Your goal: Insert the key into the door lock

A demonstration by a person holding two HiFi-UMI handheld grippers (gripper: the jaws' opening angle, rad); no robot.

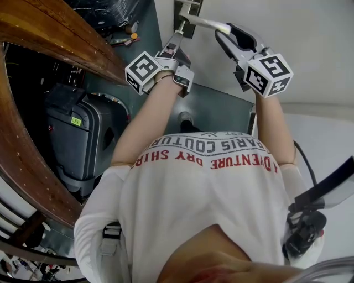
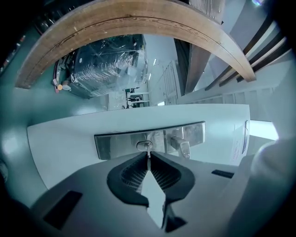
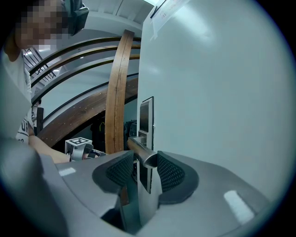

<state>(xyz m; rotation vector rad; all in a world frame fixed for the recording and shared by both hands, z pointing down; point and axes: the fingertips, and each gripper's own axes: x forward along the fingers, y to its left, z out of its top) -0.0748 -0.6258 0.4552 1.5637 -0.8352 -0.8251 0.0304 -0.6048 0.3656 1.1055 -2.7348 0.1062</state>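
A steel lock plate (image 2: 115,144) is set in the edge of a white door (image 2: 64,143), with a keyhole cylinder (image 2: 144,146) at its middle. My left gripper (image 2: 148,155) is shut on a thin metal key (image 2: 148,159), whose tip is at the keyhole. In the head view the left gripper (image 1: 178,34) points at the lock plate (image 1: 188,14). My right gripper (image 3: 145,156) is shut on the silver door handle (image 3: 143,155), one pad on each side of the lever. The handle (image 1: 206,22) sticks out toward the right gripper (image 1: 224,32).
A curved wooden railing (image 1: 61,41) runs along the left, close to my left arm. A dark suitcase (image 1: 77,138) stands on the floor below it. A plastic-wrapped bundle (image 2: 111,62) lies beyond the door. The white door face (image 3: 217,92) fills the right.
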